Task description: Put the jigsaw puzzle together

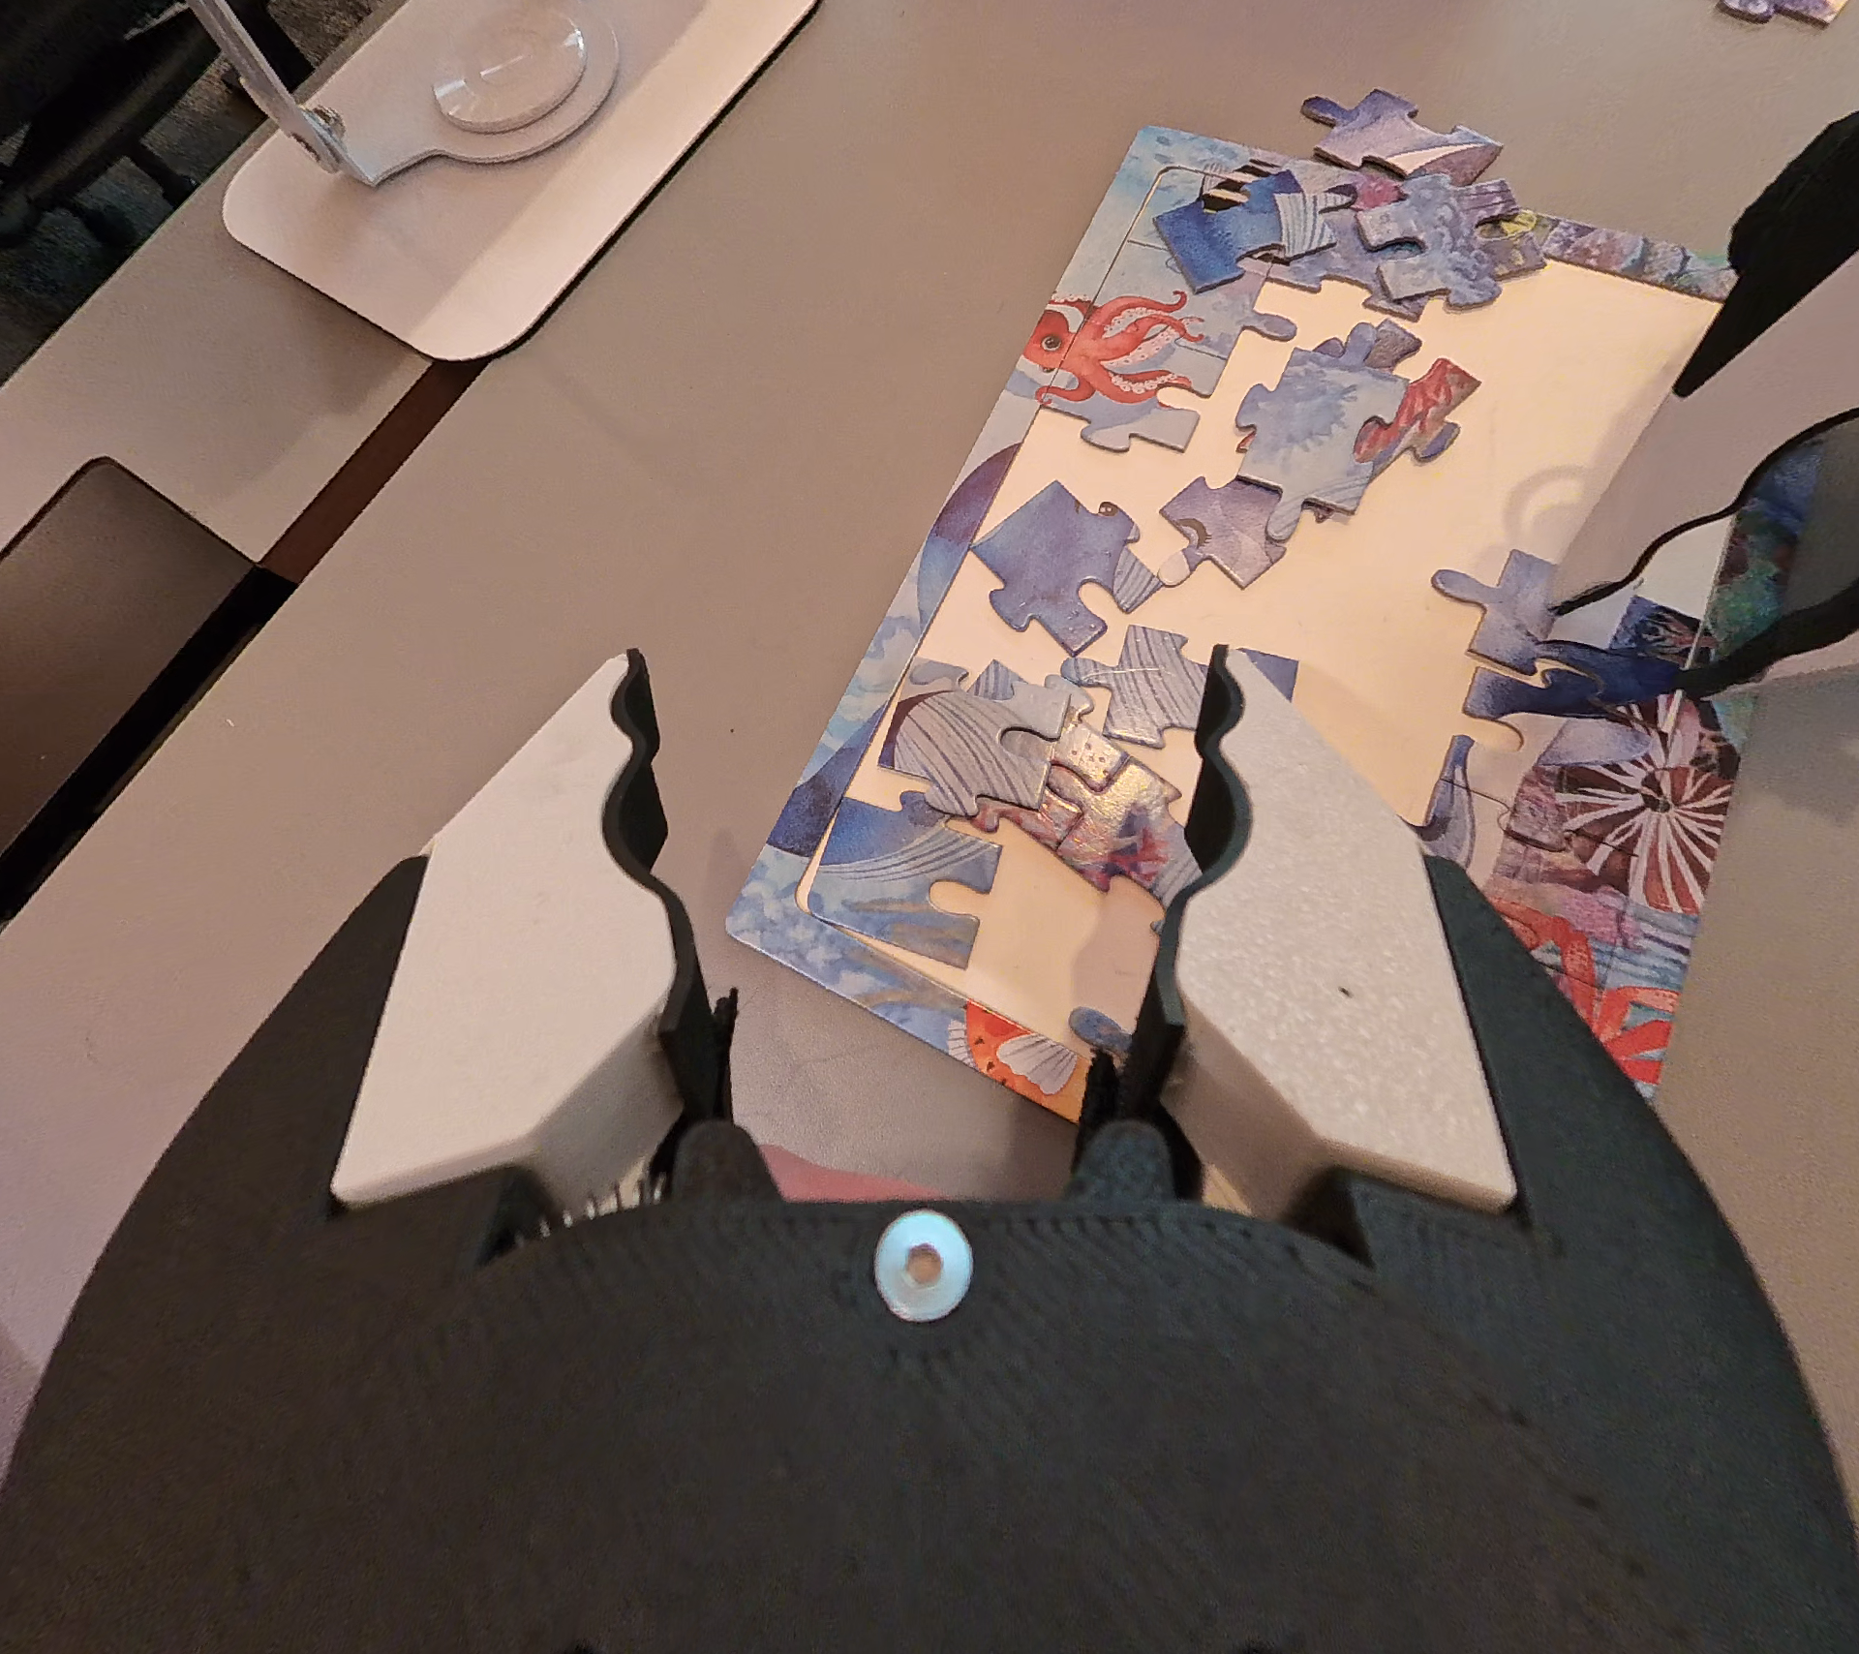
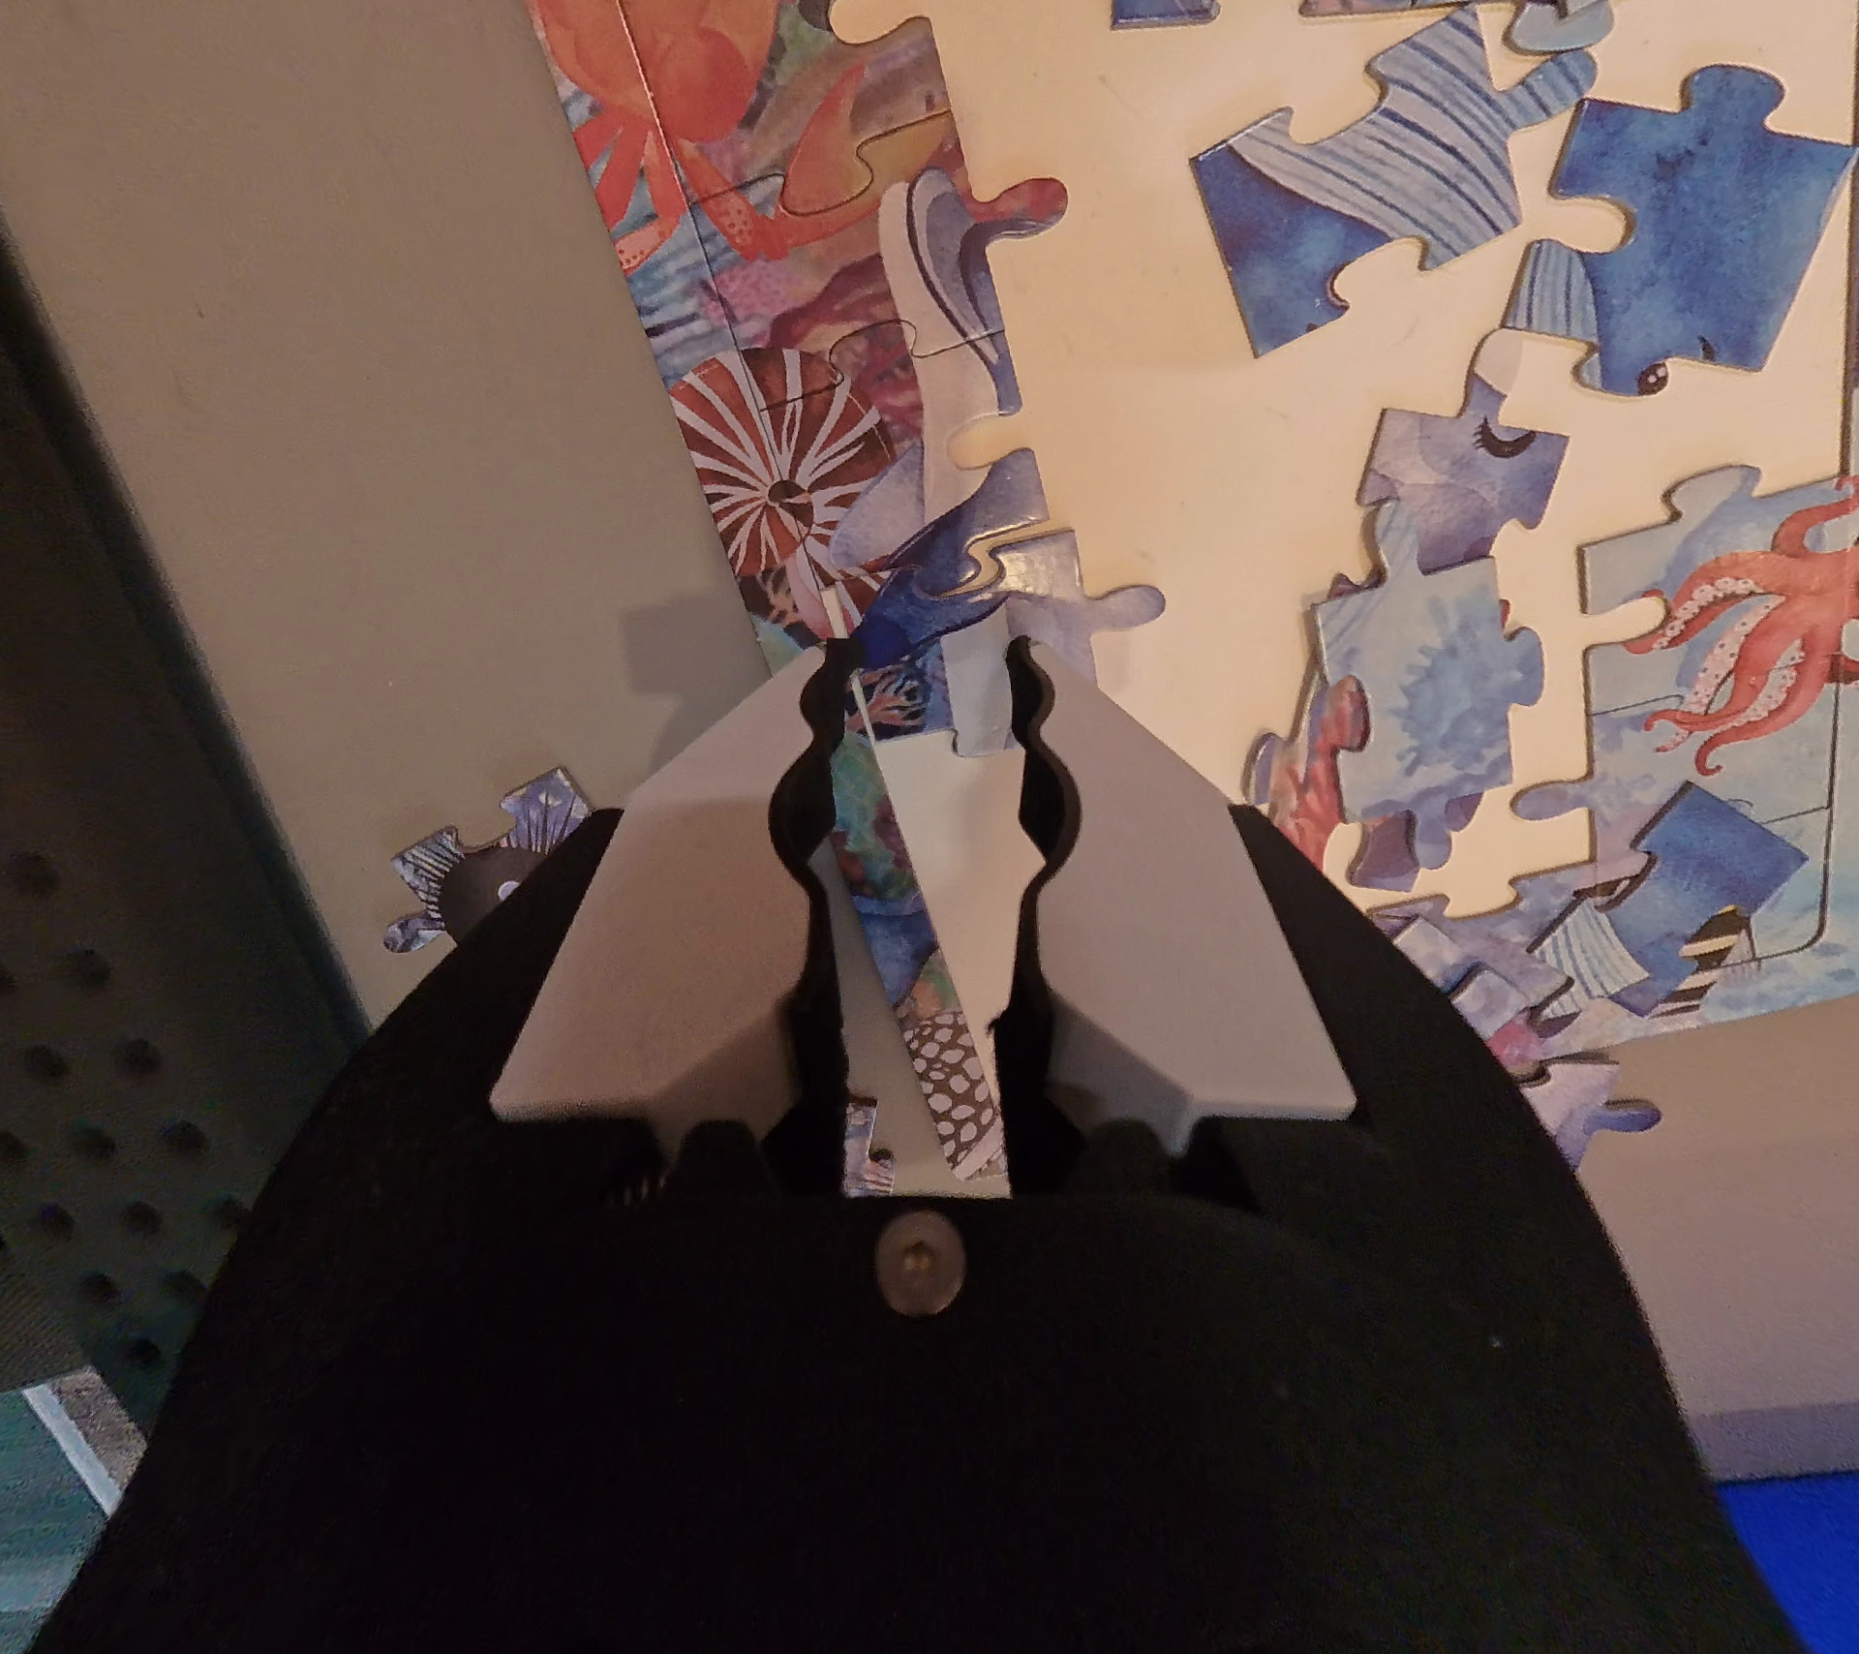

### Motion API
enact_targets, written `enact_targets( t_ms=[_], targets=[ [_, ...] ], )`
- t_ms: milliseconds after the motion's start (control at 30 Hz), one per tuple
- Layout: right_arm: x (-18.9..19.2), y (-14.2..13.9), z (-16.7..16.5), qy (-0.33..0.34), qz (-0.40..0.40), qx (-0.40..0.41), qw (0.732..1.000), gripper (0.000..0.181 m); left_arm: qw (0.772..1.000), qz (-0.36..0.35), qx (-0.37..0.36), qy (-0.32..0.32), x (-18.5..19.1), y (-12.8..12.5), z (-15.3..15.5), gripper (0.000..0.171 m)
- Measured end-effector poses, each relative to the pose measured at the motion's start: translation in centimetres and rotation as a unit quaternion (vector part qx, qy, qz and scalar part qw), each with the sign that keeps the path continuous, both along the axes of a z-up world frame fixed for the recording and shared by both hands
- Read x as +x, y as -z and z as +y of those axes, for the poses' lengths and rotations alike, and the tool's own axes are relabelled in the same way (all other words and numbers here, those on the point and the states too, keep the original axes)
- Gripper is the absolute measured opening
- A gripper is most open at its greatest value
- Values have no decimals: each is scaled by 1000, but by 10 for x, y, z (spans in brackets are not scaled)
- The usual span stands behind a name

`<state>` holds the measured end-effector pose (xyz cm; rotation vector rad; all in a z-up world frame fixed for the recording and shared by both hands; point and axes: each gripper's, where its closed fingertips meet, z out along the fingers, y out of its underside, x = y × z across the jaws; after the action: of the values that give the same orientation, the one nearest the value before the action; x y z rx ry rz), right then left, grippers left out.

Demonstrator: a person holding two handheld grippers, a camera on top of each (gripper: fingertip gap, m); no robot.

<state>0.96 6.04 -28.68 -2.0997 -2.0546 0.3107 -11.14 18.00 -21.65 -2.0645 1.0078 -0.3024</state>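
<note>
1. The left gripper (image 1: 925,670) was released, fingers spread wide and holding nothing, above the near edge of the puzzle tray (image 1: 1066,358).
2. Loose pieces (image 1: 1056,564) lay scattered in the tray just ahead of its tips.
3. The right gripper (image 2: 925,655) stood partly apart, tips at a dark blue piece (image 2: 931,600); whether it gripped the piece could not be told.
4. A white stand base (image 1: 523,127) stood far ahead to the left.
</note>
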Motion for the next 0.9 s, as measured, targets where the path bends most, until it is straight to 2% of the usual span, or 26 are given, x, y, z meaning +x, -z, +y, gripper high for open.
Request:
enact_targets(
  t_ms=[200, 367, 900],
  targets=[
    [0, -5, 9, 15, 3, 5, 1000, 33, 1000, -1, 0, -1, -1, 0, 0, 105],
    [1, 2, 10, 29, 4, -13, 999, 46, 1000, -1, 0, -1, -1, 0, 1, 105],
    [2, 2, 7, -6, -22, -7, 1000, 46, 1000, 3, -3, 2, 1, 3, 1, 106]
  ],
)
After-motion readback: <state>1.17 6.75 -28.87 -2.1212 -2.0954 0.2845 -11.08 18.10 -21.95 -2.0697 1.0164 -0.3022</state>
